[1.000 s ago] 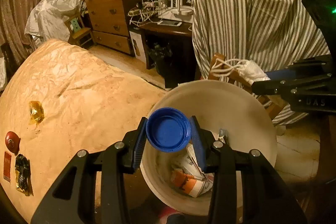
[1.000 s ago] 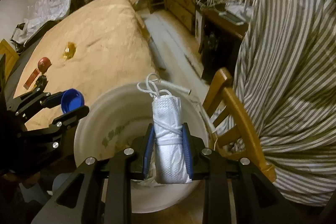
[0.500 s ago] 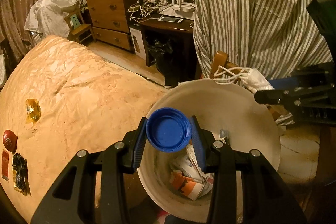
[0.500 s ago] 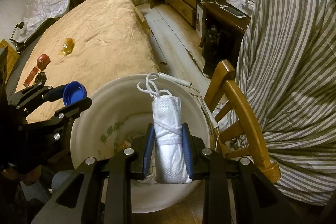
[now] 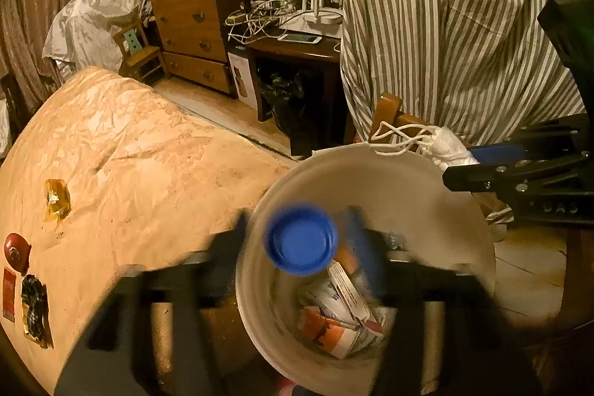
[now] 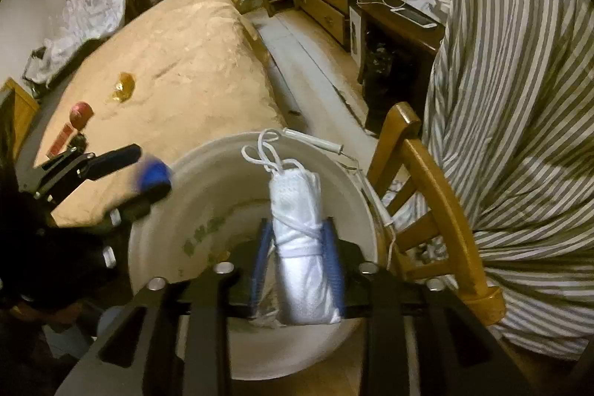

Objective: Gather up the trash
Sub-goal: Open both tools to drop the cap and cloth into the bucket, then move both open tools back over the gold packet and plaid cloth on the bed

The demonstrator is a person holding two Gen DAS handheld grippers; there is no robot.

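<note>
Both hand-held grippers sit over the bucket (image 5: 371, 180) so drops land inside. Left hand-held gripper (image 5: 302, 244) opening, pads clear of the blue cap (image 5: 300, 244), now loose above the trash. Right hand-held gripper (image 6: 297, 270) opening; mask (image 6: 300, 247) between its jaws, contact unclear. Left jaws motion-blurred; bucket bottom partly hidden.

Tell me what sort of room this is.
Most likely a lived-in bedroom: a bed with a tan cover, a wooden chest of drawers, and a small desk tangled with cables.
</note>
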